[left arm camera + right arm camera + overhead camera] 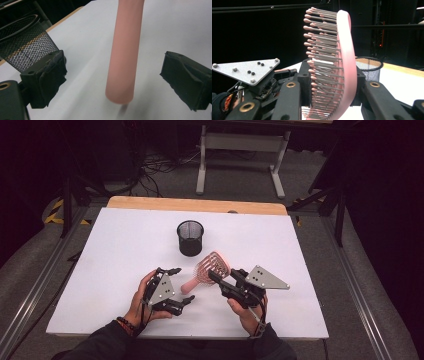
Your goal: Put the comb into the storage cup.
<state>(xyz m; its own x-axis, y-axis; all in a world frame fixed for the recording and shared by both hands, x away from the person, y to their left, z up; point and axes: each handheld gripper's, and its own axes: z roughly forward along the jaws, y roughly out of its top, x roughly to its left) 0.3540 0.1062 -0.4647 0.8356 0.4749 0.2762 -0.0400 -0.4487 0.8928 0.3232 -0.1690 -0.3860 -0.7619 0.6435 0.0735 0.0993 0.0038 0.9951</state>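
Hairbrush (209, 270), pink, with an open vented head and a straight round handle: in the high view it was held just above the white counter (115, 270), near the front edge, head in my right hand-held gripper (216, 277) and handle slanting down toward my left hand-held gripper (186, 302). A black mesh cup (190, 238) stood upright just beyond the brush, apart from it. The rest of the counter surface was bare, and nothing stood between the brush and the cup.

Left gripper view: the handle (125, 50) ran between my jaws, which stood wide apart with neither pad touching it. The handle's free end hung just above the counter. The mesh cup (23, 45) showed behind the left pad.

Right gripper view: my jaws were closed on the brush head (332, 65), one pad against the bristle tips, the other against the smooth back. The left hand-held gripper's grey plate (247, 71) lay close alongside. The cup (369, 67) stood beyond.

Assessment: I judged the brush light and rigid plastic, its bristles springy, so the grip on the head could creep. The smooth handle looked slippery but offered the firmer hold, best taken at mid-length. The cup's narrow mouth was the main obstacle.
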